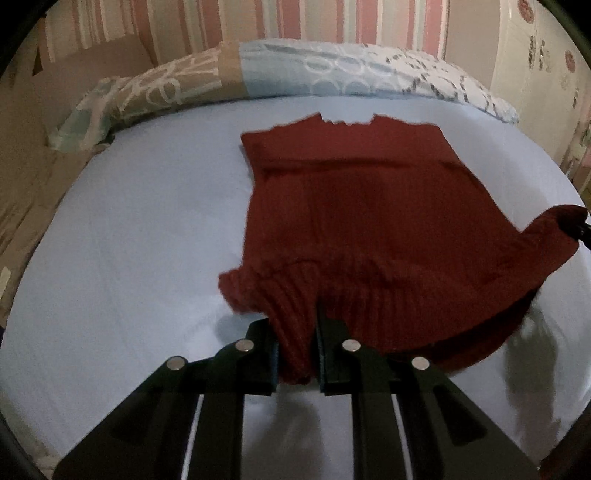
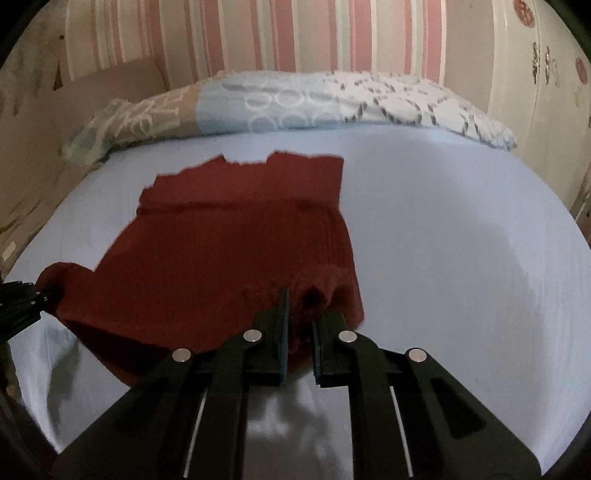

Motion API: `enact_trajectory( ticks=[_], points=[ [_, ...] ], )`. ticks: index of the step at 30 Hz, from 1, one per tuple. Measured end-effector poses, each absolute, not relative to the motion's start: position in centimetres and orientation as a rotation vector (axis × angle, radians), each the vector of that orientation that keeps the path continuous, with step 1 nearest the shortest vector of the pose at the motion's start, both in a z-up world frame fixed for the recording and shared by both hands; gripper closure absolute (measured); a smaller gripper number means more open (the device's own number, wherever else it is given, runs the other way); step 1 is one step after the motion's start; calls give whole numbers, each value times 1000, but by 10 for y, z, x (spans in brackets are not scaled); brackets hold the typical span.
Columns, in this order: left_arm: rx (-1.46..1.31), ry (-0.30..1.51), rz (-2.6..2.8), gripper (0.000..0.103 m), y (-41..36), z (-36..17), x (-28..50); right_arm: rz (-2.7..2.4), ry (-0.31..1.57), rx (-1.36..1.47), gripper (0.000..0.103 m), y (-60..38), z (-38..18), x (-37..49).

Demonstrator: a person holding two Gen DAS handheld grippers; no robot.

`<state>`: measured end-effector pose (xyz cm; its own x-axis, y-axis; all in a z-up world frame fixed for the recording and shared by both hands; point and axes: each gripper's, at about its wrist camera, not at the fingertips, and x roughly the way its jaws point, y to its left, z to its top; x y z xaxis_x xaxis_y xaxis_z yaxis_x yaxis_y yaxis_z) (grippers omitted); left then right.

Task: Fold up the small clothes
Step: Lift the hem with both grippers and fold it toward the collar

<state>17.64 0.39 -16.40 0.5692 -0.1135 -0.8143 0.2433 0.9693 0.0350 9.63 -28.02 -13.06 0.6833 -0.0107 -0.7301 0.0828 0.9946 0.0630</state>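
Note:
A dark red knitted sweater point(image 1: 354, 206) lies on the pale blue bedsheet point(image 1: 140, 229), its collar toward the pillows. Its near ribbed hem is lifted off the sheet. My left gripper point(image 1: 297, 332) is shut on the hem's left corner. My right gripper point(image 2: 301, 325) is shut on the hem's right corner of the sweater point(image 2: 236, 236). The right gripper's tip shows at the right edge of the left wrist view point(image 1: 581, 227), holding the cloth. The left gripper shows at the left edge of the right wrist view point(image 2: 26, 299).
Patterned pillows point(image 1: 295, 70) lie across the head of the bed, against a striped wall point(image 2: 295, 33). A pale wardrobe point(image 2: 546, 74) stands at the right. Bare sheet point(image 2: 461, 240) spreads on both sides of the sweater.

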Motion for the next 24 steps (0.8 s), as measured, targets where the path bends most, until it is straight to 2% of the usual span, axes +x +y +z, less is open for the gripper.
enact_trajectory(
  ticks=[13,24],
  points=[
    [132,848,-210,88,1,-136,301,-70,712,134,93,-312,-114,212],
    [195,785,-226,88,-27,-137,411,-102,672,146,93,-340,-129,314]
  ],
)
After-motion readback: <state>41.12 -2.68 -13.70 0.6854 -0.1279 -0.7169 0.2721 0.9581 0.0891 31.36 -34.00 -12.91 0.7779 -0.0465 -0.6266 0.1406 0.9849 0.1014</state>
